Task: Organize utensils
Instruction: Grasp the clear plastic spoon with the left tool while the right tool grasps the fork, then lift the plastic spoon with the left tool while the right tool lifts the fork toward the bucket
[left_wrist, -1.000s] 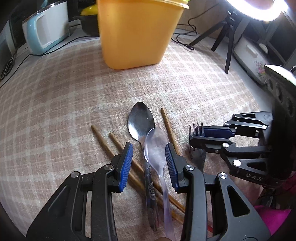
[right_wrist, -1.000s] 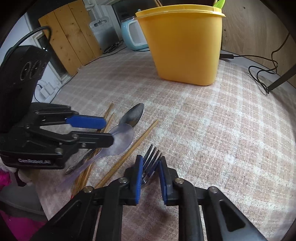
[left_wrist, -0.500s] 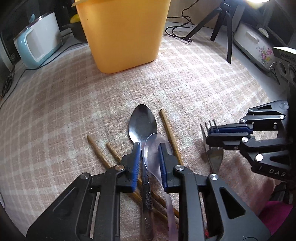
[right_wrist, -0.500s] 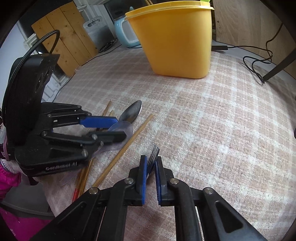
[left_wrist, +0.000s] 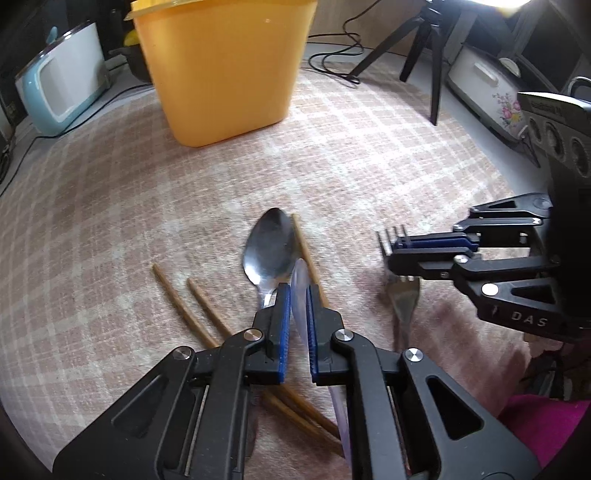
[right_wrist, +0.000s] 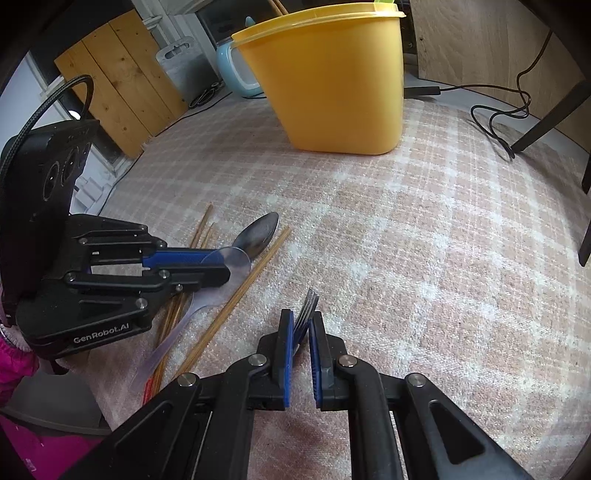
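Item one: my left gripper (left_wrist: 298, 295), fingers clamped on the clear plastic spoon (left_wrist: 301, 291), bowl on edge for lifting; metal spoon (left_wrist: 269, 251) and chopsticks (left_wrist: 177, 299) lie just beside. Item two: right gripper (right_wrist: 302, 325), fingers pinching the fork (right_wrist: 307, 308). Yellow container (right_wrist: 332, 85) well ahead, likely destination. Legible: "GenRobot.AI", "DAS".

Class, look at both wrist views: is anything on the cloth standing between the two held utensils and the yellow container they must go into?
Nothing visible does. The left gripper pinches the clear plastic spoon, the right gripper the fork; only bare checked cloth lies between them and the yellow container.
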